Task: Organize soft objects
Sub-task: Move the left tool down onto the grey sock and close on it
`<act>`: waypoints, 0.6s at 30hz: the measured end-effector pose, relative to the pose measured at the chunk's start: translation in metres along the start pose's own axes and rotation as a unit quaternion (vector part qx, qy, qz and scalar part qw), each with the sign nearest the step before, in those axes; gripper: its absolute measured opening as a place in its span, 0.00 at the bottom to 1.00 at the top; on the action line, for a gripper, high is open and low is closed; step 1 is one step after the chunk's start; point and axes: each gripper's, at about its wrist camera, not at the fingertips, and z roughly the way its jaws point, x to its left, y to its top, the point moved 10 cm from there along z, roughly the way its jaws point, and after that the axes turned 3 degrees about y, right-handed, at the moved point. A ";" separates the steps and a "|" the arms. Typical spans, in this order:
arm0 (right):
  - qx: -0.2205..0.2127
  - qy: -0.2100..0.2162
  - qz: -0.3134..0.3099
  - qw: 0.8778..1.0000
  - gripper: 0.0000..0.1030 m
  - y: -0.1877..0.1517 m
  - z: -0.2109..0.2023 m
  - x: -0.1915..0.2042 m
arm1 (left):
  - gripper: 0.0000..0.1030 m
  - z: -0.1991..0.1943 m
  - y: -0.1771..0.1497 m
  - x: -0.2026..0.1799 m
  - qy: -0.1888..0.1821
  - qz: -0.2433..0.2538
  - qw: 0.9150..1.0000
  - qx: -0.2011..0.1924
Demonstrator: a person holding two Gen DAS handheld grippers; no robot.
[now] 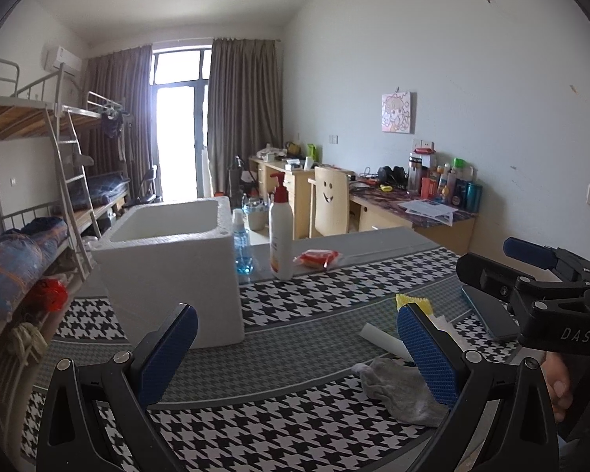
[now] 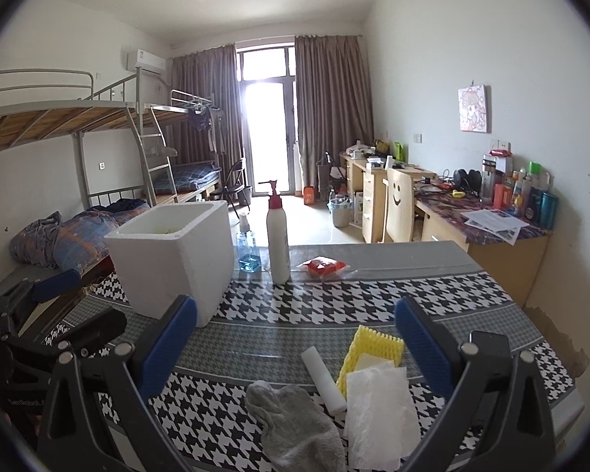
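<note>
The table (image 2: pixel 432 275) carries a black-and-white houndstooth cloth, with a plain grey strip along its far edge. Toward the far left corner stands a white foam box (image 2: pixel 173 259), open at the top; what lies inside cannot be made out. Just right of the box, near the far edge, a tall white pump bottle (image 2: pixel 278 236) with a red collar stands upright, and a small clear bottle of blue liquid (image 2: pixel 249 249) stands between it and the box. A red packet in clear wrap (image 2: pixel 324 266) lies flat to the right of the pump bottle.

Both grippers hover above the near edge with nothing between their blue pads. The left gripper (image 1: pixel 295 348) is spread wide, and so is the right gripper (image 2: pixel 295 340).

The soft things lie grouped close to the near edge, right of centre. A crumpled grey sock (image 2: pixel 295 421) is nearest, a white foam sheet (image 2: pixel 377 413) lies touching its right side, a yellow foam net (image 2: pixel 373 348) sits just behind the sheet, and a small white foam roll (image 2: pixel 321 377) rests between sock and net. A dark phone (image 1: pixel 489 312) lies toward the right edge.
</note>
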 end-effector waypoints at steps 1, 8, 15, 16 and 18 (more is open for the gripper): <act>0.002 -0.001 0.000 1.000 0.99 -0.001 0.000 -0.001 | 0.99 0.002 -0.001 -0.002 -0.002 0.001 1.000 0.003; 0.009 -0.011 0.004 1.000 0.99 -0.009 0.001 -0.012 | 0.99 0.012 -0.012 -0.011 -0.013 -0.002 1.000 0.022; 0.016 -0.026 0.007 1.000 0.99 -0.020 -0.001 -0.025 | 0.99 0.021 -0.023 -0.020 -0.023 -0.002 0.999 0.041; 0.017 -0.028 0.008 0.999 0.99 -0.022 -0.001 -0.028 | 0.99 0.022 -0.025 -0.022 -0.025 -0.002 0.999 0.044; 0.020 -0.030 0.010 0.999 0.99 -0.026 -0.002 -0.031 | 0.99 0.025 -0.028 -0.024 -0.027 0.000 0.998 0.049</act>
